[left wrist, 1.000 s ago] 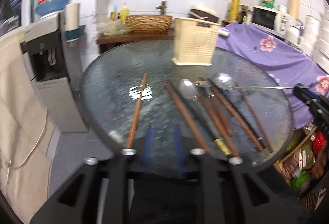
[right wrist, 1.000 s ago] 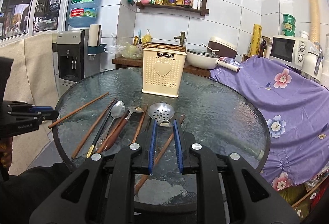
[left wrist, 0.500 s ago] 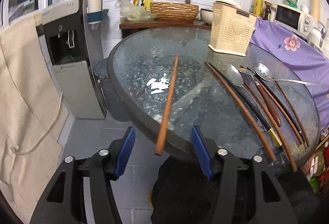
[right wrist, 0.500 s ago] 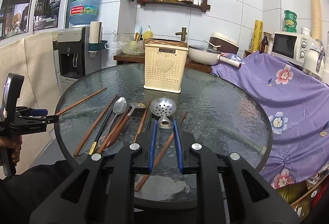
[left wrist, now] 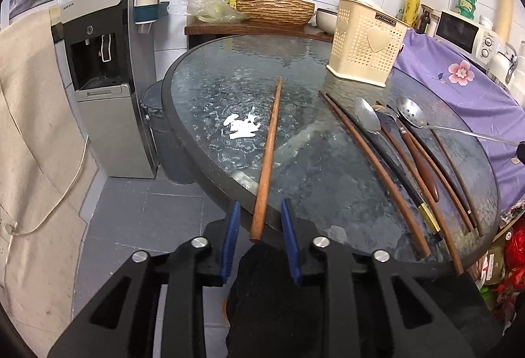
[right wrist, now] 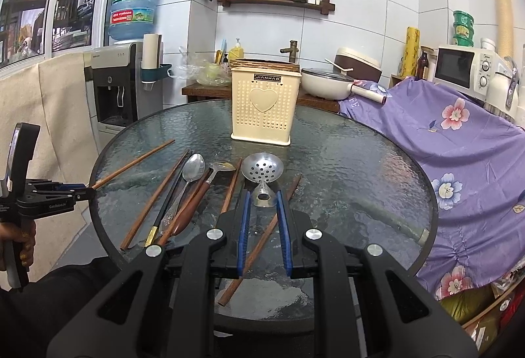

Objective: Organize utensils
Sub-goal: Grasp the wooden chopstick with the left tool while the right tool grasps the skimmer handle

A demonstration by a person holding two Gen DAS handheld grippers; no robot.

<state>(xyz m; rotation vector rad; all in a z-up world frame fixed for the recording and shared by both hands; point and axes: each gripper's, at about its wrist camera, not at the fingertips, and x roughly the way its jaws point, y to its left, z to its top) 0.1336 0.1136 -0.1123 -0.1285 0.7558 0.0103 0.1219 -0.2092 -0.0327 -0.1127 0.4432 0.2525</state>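
Note:
A lone brown chopstick (left wrist: 269, 152) lies on the round glass table (left wrist: 210, 89), its near end past the rim. My left gripper (left wrist: 259, 208) is open, its blue fingers on either side of that end, not touching. It also shows in the right wrist view (right wrist: 86, 191). My right gripper (right wrist: 264, 195) holds the slotted spoon (right wrist: 262, 168) by its handle, its bowl pointing away over the table. A cream utensil basket (right wrist: 262, 108) stands at the far side. Several chopsticks and spoons (right wrist: 188, 190) lie in a row.
A water dispenser (left wrist: 98, 69) stands left of the table. A purple flowered cloth (right wrist: 443, 141) covers things on the right. A pan (right wrist: 328, 85) and a woven basket (left wrist: 274, 8) sit on a wooden counter behind.
My left gripper has swung left off the table, opened, then narrowed around the lone chopstick's near end. My right gripper has risen slightly with the slotted spoon.

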